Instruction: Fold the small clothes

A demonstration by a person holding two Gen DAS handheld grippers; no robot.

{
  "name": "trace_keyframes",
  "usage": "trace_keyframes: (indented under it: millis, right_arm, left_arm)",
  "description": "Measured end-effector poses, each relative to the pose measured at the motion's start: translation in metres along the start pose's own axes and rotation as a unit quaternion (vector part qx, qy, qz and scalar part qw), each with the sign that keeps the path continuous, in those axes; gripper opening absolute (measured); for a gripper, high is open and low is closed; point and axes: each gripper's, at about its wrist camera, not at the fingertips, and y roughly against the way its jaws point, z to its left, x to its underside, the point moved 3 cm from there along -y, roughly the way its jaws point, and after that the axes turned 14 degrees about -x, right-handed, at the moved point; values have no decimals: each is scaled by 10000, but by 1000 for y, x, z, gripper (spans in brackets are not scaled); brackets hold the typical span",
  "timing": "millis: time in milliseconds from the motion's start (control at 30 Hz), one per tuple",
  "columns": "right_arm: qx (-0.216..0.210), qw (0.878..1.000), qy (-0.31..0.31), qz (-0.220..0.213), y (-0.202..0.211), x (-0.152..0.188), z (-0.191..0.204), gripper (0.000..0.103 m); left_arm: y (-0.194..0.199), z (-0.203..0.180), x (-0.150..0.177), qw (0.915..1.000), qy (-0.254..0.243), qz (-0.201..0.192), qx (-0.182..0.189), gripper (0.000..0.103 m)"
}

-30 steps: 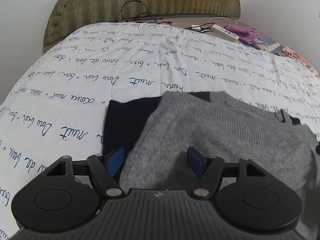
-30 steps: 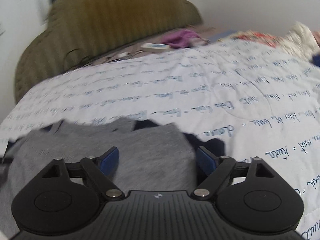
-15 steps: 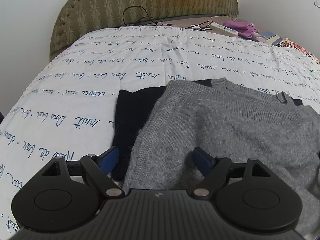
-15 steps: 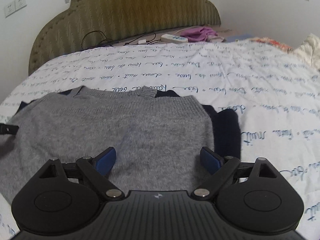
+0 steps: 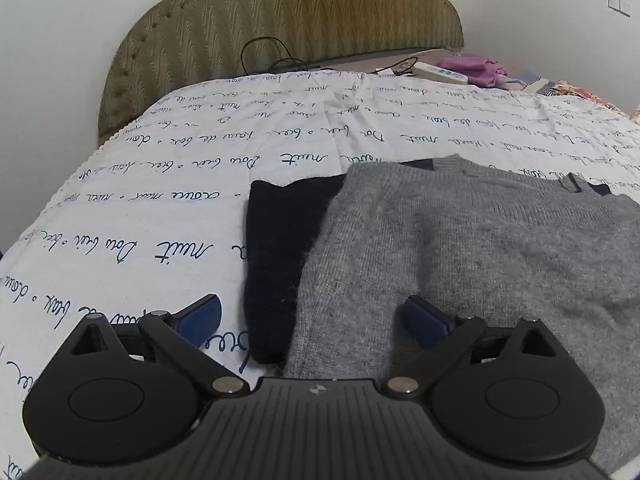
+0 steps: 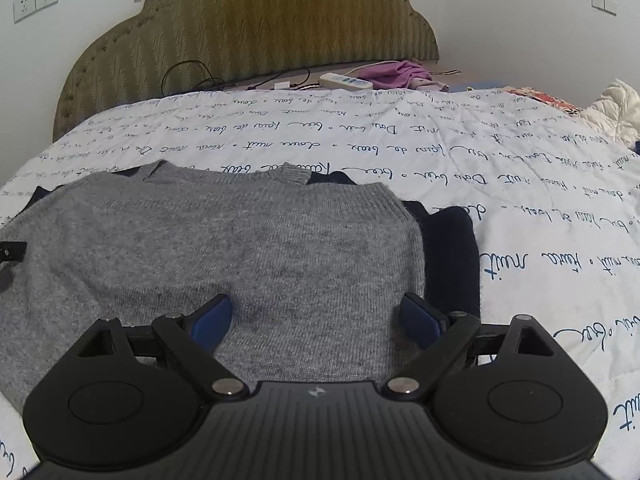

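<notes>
Evidently one fold was done — grey sweater (image 6: 240, 248) doubled flat; left gripper (image 5: 312, 320) just opening, right gripper (image 6: 316, 316) spread, both empty.

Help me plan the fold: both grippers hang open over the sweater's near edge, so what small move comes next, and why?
Probably lower both and pinch the near hem. The left gripper, its jaws just opened wide, straddles the grey sweater's edge and dark sleeve; the right gripper is open over the grey knit, gripping nothing.
</notes>
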Motion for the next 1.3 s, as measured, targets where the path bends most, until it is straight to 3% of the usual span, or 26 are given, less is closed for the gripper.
trace_keyframes:
  millis: [200, 500, 700, 833, 933, 1067, 1167, 1233, 1300]
  right_arm:
    - [154, 9989, 439, 7, 1, 2, 9, 94]
    - [-168, 9989, 432, 18, -7, 0, 7, 95]
    - [53, 9994, 274, 199, -2, 1, 0, 95]
    - [281, 9987, 424, 57, 17, 2, 13, 95]
    - [266, 9983, 515, 102, 22, 5, 21, 102]
    - [461, 9953, 584, 623, 7, 15, 16, 103]
    - [458, 9981, 204, 361, 24, 10, 16, 103]
    - [307, 9993, 207, 109, 37, 6, 24, 103]
    - [97, 9993, 337, 149, 38, 5, 35, 103]
  left_arm:
    - [-5, 6, 2, 9994, 260, 126, 181, 101]
    - [-4, 6, 4, 9998, 206, 72, 23, 103]
    - [-5, 14, 7, 9991, 342, 200, 144, 103]
    - [3, 15, 7, 9991, 325, 200, 163, 103]
    - [12, 15, 7, 9991, 322, 194, 195, 102]
    - [29, 17, 11, 9994, 176, 99, 289, 103]
    - [36, 19, 22, 9994, -128, 146, 284, 103]
    - [37, 19, 30, 9987, -309, 241, 325, 103]
    - [39, 19, 37, 9982, -420, 269, 330, 103]
